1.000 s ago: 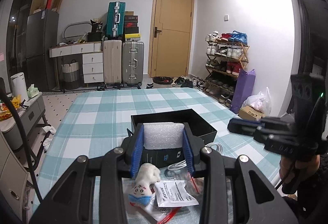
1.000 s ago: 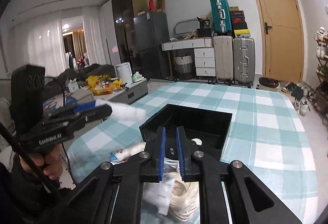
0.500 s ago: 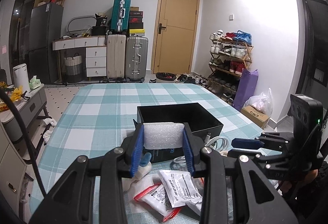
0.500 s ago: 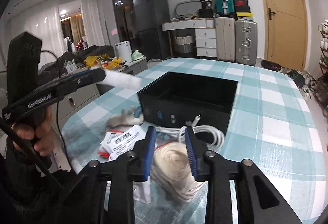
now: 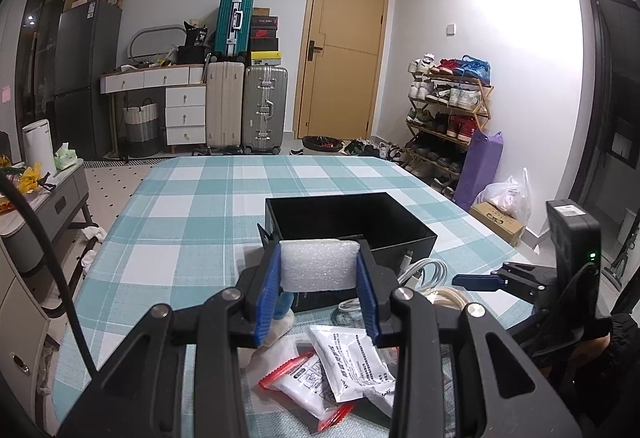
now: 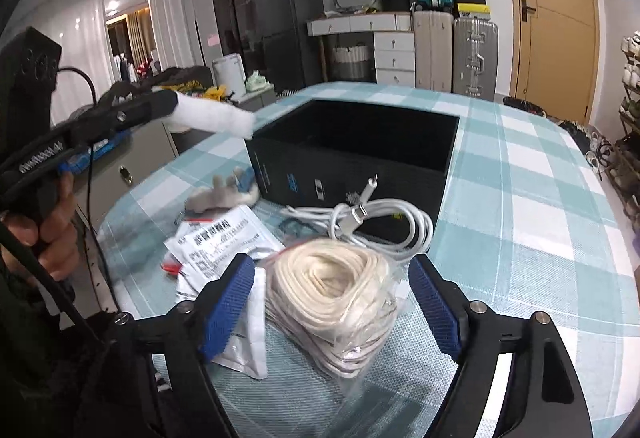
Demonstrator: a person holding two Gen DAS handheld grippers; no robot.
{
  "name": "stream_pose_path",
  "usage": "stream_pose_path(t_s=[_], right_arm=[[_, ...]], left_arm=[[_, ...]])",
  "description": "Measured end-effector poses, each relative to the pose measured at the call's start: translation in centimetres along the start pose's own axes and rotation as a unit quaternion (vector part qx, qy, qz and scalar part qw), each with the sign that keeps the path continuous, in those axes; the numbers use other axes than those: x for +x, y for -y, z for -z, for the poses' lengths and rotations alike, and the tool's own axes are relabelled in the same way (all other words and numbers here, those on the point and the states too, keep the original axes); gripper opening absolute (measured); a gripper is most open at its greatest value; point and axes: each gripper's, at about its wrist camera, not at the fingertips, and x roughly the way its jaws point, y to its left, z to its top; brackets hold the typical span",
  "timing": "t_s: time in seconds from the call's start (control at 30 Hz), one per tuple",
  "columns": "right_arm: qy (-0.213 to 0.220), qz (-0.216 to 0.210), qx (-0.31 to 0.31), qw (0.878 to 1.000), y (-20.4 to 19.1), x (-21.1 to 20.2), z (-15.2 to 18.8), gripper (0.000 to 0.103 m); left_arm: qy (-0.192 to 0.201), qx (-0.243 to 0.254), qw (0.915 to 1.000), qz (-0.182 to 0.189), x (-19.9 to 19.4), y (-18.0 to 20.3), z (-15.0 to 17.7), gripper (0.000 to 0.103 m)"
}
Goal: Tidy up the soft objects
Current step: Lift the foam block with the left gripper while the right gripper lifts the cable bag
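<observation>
My left gripper (image 5: 319, 292) is shut on a white foam block (image 5: 319, 264), held above the table just in front of the black open box (image 5: 348, 222); the block also shows in the right wrist view (image 6: 212, 113) near the box's left corner. My right gripper (image 6: 332, 302) is open wide, its blue pads either side of a bagged coil of cream rope (image 6: 334, 290). A small plush toy (image 6: 222, 191) lies beside the box (image 6: 352, 153).
A white charging cable (image 6: 372, 217) lies against the box front. White sachets with red zip strips (image 5: 340, 370) lie on the checked tablecloth (image 5: 192, 213). Suitcases, drawers, a door and a shoe rack stand beyond the table.
My right gripper has opened wide and dropped toward the rope coil. My left gripper, still holding the foam block, has shifted slightly nearer the box.
</observation>
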Motion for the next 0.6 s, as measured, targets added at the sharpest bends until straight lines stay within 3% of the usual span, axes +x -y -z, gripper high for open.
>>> stream_pose_path(t_s=[0.17,0.2,0.27,0.37,0.47,0.6], right_arm=[[-0.016,-0.001,-0.012,1.0,-0.2,1.4,0.1,0.081],[-0.016,0.004,-0.014,1.0,-0.2,1.5,0.1,0.077],[-0.016,0.005,-0.024,1.0,-0.5,1.5,0.1,0.054],[-0.009,0.003,-0.03,1.0,-0.7,1.1,0.3,0.039],[-0.002,-0.005,-0.032,0.999,-1.0,0.5,0.5,0.032],[0.021,-0.006,-0.029,0.999,-1.1,-0.8,0.6,0.03]], left_arm=[[-0.007,-0.001,1.0,0.002,0.8,0.0,0.1,0.034],[-0.007,-0.001,1.0,0.002,0.9,0.0,0.1,0.034],[-0.008,-0.002,1.0,0.003,0.9,0.0,0.2,0.034],[-0.007,-0.002,1.0,0.002,1.0,0.0,0.2,0.034],[-0.006,-0.002,1.0,0.002,0.9,0.0,0.2,0.034],[-0.004,-0.003,1.0,0.001,1.0,0.0,0.2,0.034]])
